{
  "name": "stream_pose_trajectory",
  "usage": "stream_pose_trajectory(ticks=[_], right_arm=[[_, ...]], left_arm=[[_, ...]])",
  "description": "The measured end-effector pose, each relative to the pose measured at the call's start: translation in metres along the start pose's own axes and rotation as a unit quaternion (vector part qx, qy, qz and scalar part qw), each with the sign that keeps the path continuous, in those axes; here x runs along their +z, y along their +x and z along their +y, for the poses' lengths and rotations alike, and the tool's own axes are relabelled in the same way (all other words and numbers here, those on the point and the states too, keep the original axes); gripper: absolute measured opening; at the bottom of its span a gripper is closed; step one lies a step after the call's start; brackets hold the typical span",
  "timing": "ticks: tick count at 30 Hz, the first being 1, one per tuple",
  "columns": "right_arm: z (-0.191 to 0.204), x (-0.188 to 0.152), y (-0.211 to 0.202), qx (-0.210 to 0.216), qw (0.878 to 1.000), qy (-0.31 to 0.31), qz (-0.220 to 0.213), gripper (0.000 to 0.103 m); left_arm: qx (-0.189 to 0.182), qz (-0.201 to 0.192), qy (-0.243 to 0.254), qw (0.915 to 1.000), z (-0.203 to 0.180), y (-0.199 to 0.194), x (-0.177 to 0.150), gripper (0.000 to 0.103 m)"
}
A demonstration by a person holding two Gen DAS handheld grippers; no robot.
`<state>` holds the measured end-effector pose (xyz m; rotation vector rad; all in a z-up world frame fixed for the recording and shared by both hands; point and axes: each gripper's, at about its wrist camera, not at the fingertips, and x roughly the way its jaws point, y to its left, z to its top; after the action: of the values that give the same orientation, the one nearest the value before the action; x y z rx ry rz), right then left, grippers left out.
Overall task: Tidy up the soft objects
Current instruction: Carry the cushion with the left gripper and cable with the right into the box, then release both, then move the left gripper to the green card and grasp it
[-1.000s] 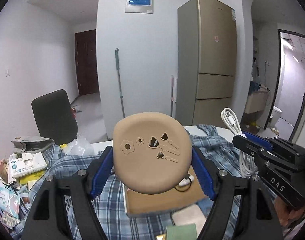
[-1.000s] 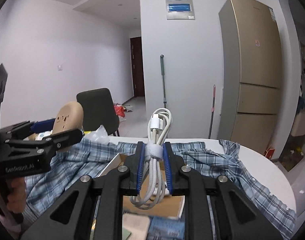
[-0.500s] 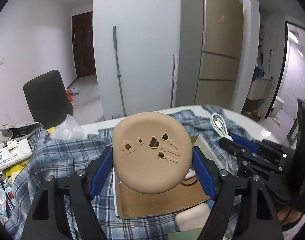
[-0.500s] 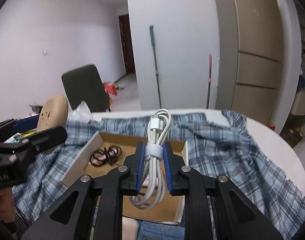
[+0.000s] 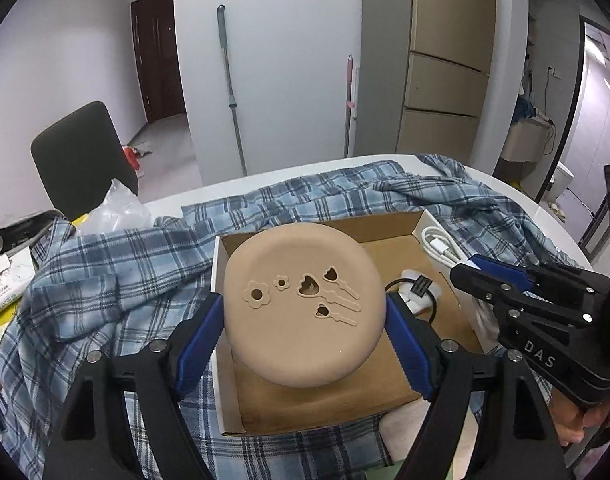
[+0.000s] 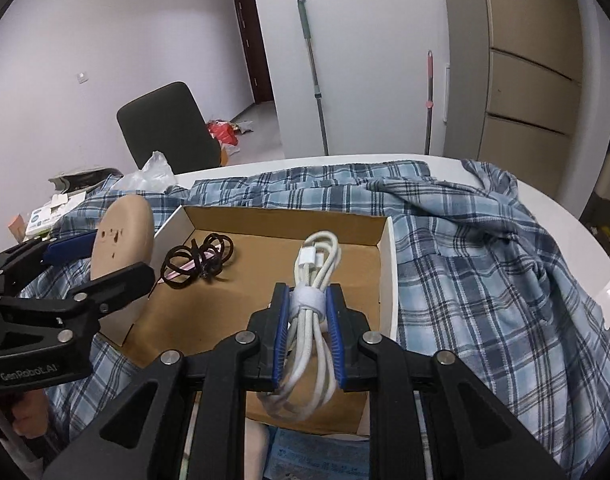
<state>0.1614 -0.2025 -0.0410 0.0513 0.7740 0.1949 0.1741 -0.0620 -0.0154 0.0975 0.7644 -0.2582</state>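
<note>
The round tan silicone pad (image 5: 305,304), clamped by the left gripper (image 5: 305,340), hangs over the shallow cardboard box (image 6: 387,280); the right gripper (image 6: 307,340) pinches the coiled white cable (image 6: 313,312) there. Lower both flat before releasing, clear of the black hair ties (image 6: 199,262).

Box (image 6: 387,264) on shirt (image 6: 485,248) on table (image 6: 577,224), hair ties (image 6: 197,260) inside, chair (image 6: 169,128) behind.

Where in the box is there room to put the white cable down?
The cardboard box has bare floor along its right wall, beside the white cable. The far left corner is crowded by black hair ties. The tan pad hovers at the left wall.
</note>
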Motion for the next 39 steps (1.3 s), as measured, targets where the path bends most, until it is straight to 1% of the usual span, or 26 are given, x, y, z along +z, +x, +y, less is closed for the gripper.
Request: stream_pose_trajectory(ticks=[1, 2, 3, 4, 5, 6, 7, 14, 17, 20, 24, 26, 29, 31, 33, 35, 37, 38, 39], right_arm=[[0.002, 0.000, 0.000, -0.005, 1.000, -0.004, -0.002, 0.019], [0.003, 0.000, 0.000, -0.009, 1.000, -0.007, -0.002, 0.027], [0.002, 0.000, 0.001, -0.009, 1.000, -0.007, 0.000, 0.035], [0.001, 0.001, 0.001, -0.009, 1.000, -0.005, 0.000, 0.053], [0.000, 0.001, 0.000, -0.008, 1.000, -0.002, -0.003, 0.057], [-0.001, 0.002, -0.001, -0.011, 1.000, -0.002, -0.005, 0.057], [-0.001, 0.003, -0.002, -0.013, 1.000, -0.002, -0.008, 0.057], [-0.007, 0.011, -0.019, -0.016, 0.999, 0.007, -0.029, 0.057], [-0.007, 0.018, -0.034, -0.017, 0.999, 0.008, -0.048, 0.057], [-0.008, 0.023, -0.053, -0.017, 0.997, 0.007, -0.068, 0.057], [-0.004, 0.024, -0.082, -0.012, 0.995, 0.004, -0.094, 0.057], [0.000, 0.023, -0.100, -0.011, 0.994, -0.004, -0.111, 0.057], [0.006, 0.018, -0.128, -0.011, 0.990, -0.013, -0.143, 0.057], [0.007, 0.015, -0.143, -0.006, 0.987, -0.013, -0.158, 0.057], [0.008, 0.009, -0.155, 0.001, 0.986, -0.008, -0.166, 0.059], [0.007, 0.001, -0.165, 0.003, 0.984, -0.001, -0.177, 0.064], [0.006, -0.007, -0.170, 0.000, 0.983, 0.005, -0.185, 0.067], [0.005, -0.011, -0.171, -0.003, 0.983, 0.008, -0.185, 0.067], [0.004, -0.016, -0.172, -0.008, 0.983, 0.009, -0.184, 0.067]], left_arm=[[0.002, 0.002, -0.002, 1.0000, 0.000, 0.001, 0.000, 0.084], [0.004, 0.002, -0.003, 1.0000, 0.001, 0.001, 0.000, 0.085], [0.005, -0.001, -0.004, 1.0000, 0.002, 0.002, 0.000, 0.085], [0.006, -0.005, -0.004, 1.0000, 0.002, 0.000, 0.000, 0.086], [0.008, -0.008, -0.002, 0.9999, 0.003, -0.001, 0.001, 0.087], [0.010, -0.011, -0.001, 0.9999, 0.002, -0.002, 0.001, 0.089], [0.014, -0.017, 0.000, 0.9998, 0.002, -0.004, 0.001, 0.090], [0.015, -0.038, -0.012, 0.9991, 0.006, -0.022, 0.008, 0.090], [0.014, -0.055, -0.013, 0.9983, 0.006, -0.041, 0.013, 0.090], [-0.004, -0.071, -0.021, 0.9972, 0.005, -0.063, 0.018, 0.090], [-0.002, -0.100, -0.014, 0.9949, -0.001, -0.093, 0.019, 0.090], [-0.001, -0.118, -0.006, 0.9930, -0.006, -0.110, 0.016, 0.090], [-0.015, -0.129, 0.003, 0.9916, -0.010, -0.128, 0.011, 0.090], [-0.014, -0.136, 0.004, 0.9906, -0.012, -0.139, 0.006, 0.090], [-0.013, -0.144, 0.004, 0.9895, -0.013, -0.149, -0.002, 0.090], [-0.016, -0.149, -0.002, 0.9887, -0.012, -0.157, -0.010, 0.091], [-0.024, -0.155, -0.006, 0.9876, -0.012, -0.166, -0.019, 0.097], [-0.025, -0.160, -0.011, 0.9867, -0.012, -0.172, -0.026, 0.103], [-0.024, -0.166, -0.015, 0.9857, -0.011, -0.176, -0.031, 0.103]])
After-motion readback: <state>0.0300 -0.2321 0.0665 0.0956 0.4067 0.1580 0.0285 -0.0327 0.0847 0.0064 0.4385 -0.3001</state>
